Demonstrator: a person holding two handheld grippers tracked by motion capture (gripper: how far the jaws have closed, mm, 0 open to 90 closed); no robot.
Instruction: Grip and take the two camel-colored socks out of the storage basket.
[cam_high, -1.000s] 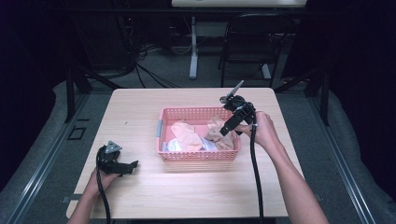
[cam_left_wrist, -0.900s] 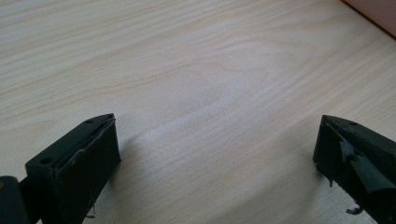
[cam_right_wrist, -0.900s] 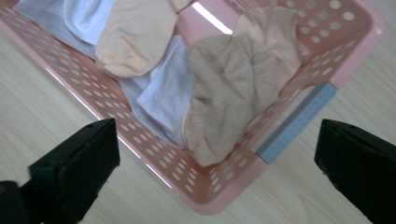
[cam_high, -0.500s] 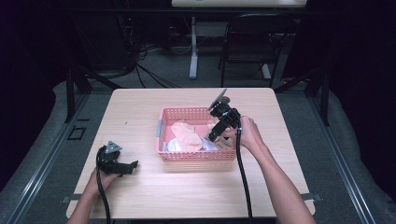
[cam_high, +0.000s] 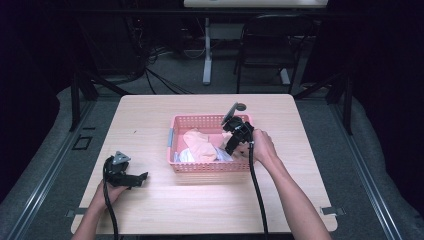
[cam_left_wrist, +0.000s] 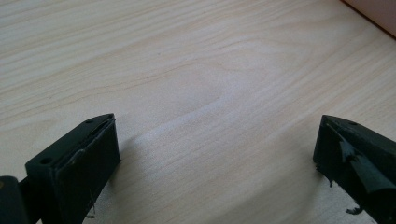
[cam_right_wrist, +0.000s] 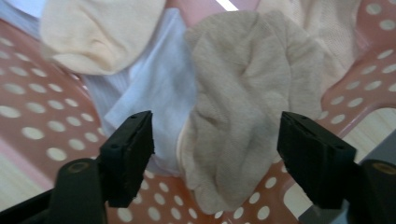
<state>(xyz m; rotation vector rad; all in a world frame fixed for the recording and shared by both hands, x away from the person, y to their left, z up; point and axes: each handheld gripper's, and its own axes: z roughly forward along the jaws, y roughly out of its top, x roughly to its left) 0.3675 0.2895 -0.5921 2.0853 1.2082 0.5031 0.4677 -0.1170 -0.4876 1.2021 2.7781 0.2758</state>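
Note:
A pink perforated basket (cam_high: 210, 167) stands mid-table, holding crumpled cloths: a peach one (cam_high: 199, 144), a white one (cam_high: 189, 156). My right gripper (cam_high: 229, 148) dips into the basket's right end, open. In the right gripper view its jaws stand wide apart on either side of a beige knitted cloth (cam_right_wrist: 250, 107), beside a pale blue-white cloth (cam_right_wrist: 154, 93) and a cream one (cam_right_wrist: 93, 32). My left gripper (cam_high: 142, 177) rests low over the table's front left, open, with bare wood (cam_left_wrist: 201, 93) between its jaws.
The light wooden table (cam_high: 150, 120) has free surface left and in front of the basket. A basket corner (cam_left_wrist: 373, 11) shows at the top right of the left gripper view. A chair (cam_high: 260, 55) and cables lie on the floor behind.
My right gripper has moved left and down from the basket's right rim into the basket, onto the cloths. The left gripper has stayed put.

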